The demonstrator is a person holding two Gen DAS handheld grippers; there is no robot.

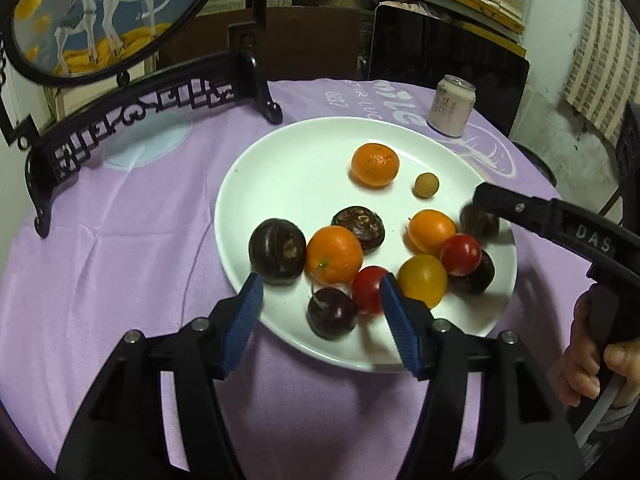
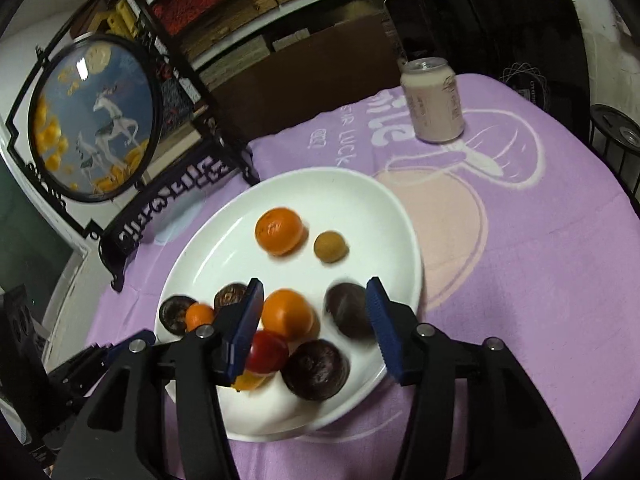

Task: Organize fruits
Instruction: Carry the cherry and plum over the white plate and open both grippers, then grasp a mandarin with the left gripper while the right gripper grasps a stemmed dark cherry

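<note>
A white plate [image 1: 280, 160] on the purple cloth holds several fruits: oranges [image 1: 375, 164], a small tan longan [image 1: 426, 185], red tomatoes [image 1: 460, 254], a yellow one [image 1: 422, 280] and dark passion fruits [image 1: 277, 256]. My left gripper [image 1: 320, 300] is open over the plate's near edge, above a dark fruit [image 1: 332, 313] and a red tomato [image 1: 370, 289]. My right gripper [image 2: 314, 312] is open and empty over the plate [image 2: 224, 248], with an orange [image 2: 287, 314] and a dark fruit [image 2: 347, 315] between its fingers. Its arm [image 1: 560, 232] reaches in from the right.
A pale drink can [image 1: 451, 105] stands behind the plate; it also shows in the right wrist view [image 2: 433, 100]. A black carved stand with a round painted screen [image 1: 100, 12] sits at the left on the table. Shelves and dark boards stand behind.
</note>
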